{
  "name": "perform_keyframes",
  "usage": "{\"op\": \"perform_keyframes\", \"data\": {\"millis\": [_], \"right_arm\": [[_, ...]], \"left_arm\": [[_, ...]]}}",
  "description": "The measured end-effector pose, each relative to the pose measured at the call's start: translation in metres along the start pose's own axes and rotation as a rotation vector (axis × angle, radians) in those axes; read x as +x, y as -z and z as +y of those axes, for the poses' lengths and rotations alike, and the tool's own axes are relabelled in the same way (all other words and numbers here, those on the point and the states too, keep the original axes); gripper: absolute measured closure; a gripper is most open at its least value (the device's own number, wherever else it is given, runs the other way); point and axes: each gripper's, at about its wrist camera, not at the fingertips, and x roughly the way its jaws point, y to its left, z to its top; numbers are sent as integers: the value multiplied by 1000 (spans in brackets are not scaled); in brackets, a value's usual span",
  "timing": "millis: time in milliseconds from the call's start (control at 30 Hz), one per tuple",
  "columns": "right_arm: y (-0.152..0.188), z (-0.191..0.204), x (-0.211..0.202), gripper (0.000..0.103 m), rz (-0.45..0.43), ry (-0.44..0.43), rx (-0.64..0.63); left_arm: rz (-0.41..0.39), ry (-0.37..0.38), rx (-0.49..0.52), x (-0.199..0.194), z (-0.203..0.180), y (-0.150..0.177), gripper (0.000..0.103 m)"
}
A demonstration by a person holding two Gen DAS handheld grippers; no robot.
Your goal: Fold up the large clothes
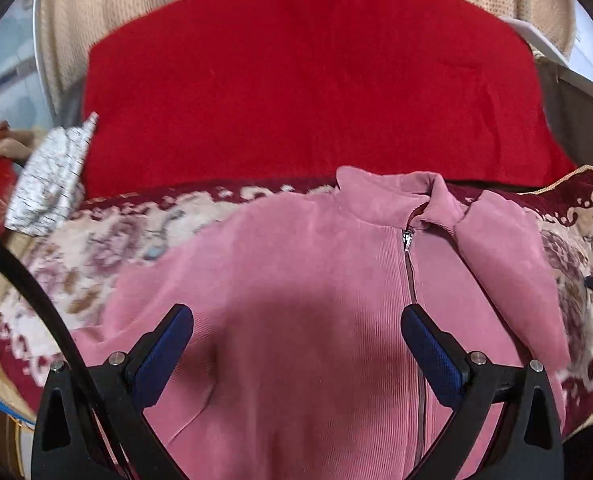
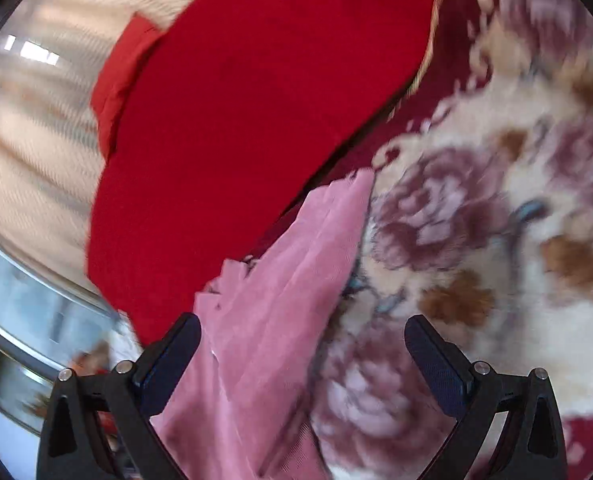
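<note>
A pink ribbed zip-up jacket (image 1: 304, 280) lies front up on a floral blanket (image 1: 108, 248), collar toward the far side, its zipper (image 1: 409, 240) closed up to the collar. One sleeve is folded across the right chest. My left gripper (image 1: 297, 326) hovers open over the jacket's middle, nothing between its blue-padded fingers. In the right wrist view, a pink part of the jacket (image 2: 296, 280) lies on the blanket (image 2: 476, 208). My right gripper (image 2: 302, 338) is open above it, the left finger over the pink cloth. This view is motion-blurred.
A red cushion (image 1: 304, 88) leans against a beige knitted sofa back (image 1: 76, 12) behind the jacket. A silver-white patterned cloth (image 1: 52, 176) lies at the left. A black cable (image 1: 28, 280) runs across the lower left. The red cushion (image 2: 248, 120) also fills the right view's upper middle.
</note>
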Motion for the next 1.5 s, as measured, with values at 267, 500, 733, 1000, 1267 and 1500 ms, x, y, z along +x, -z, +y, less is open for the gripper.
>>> {"op": "perform_keyframes", "data": {"millis": [267, 500, 733, 1000, 1267, 1500], "right_arm": [[-33, -10, 99, 32, 97, 29, 94], [-27, 16, 129, 88, 75, 51, -33], [14, 102, 84, 90, -23, -166, -314], [123, 191, 100, 90, 168, -301, -607], [228, 197, 169, 20, 567, -237, -640], [220, 195, 114, 18, 529, -337, -738]], "left_arm": [[155, -15, -36, 54, 8, 9, 0], [90, -127, -16, 45, 24, 1, 0], [-24, -224, -105, 22, 66, -9, 0], [-86, -342, -213, 0, 135, 2, 0], [-40, -223, -343, -3, 186, 21, 0], [-72, -128, -288, -12, 164, 21, 0]]}}
